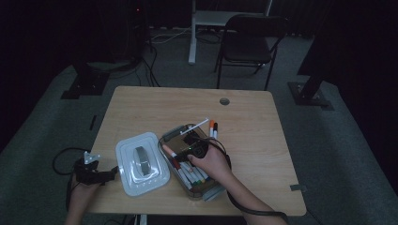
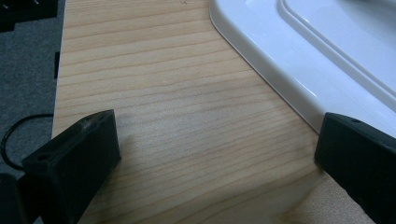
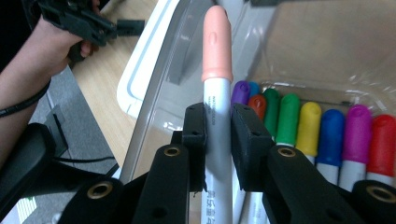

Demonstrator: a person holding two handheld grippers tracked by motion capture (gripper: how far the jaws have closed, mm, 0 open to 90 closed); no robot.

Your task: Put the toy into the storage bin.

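right gripper view shows your right gripper (image 3: 218, 140) with its jaws clamped on a peach-capped marker (image 3: 217, 84), held over the clear box (image 3: 327, 42) where the other markers (image 3: 327, 135) lie side by side. the barrel is smooth white plastic, round and slick, so it could twist or slide through the pads if you bump the box wall on the way down. the box is thin and see-through with a glossy rim that is easy to misjudge; catch it and the box may skid on the wood-grain table (image 2: 177, 116). your left gripper (image 2: 217, 154) rests at the table edge, jaws wide with nothing between them, just beside the glossy white lid (image 2: 299, 60).
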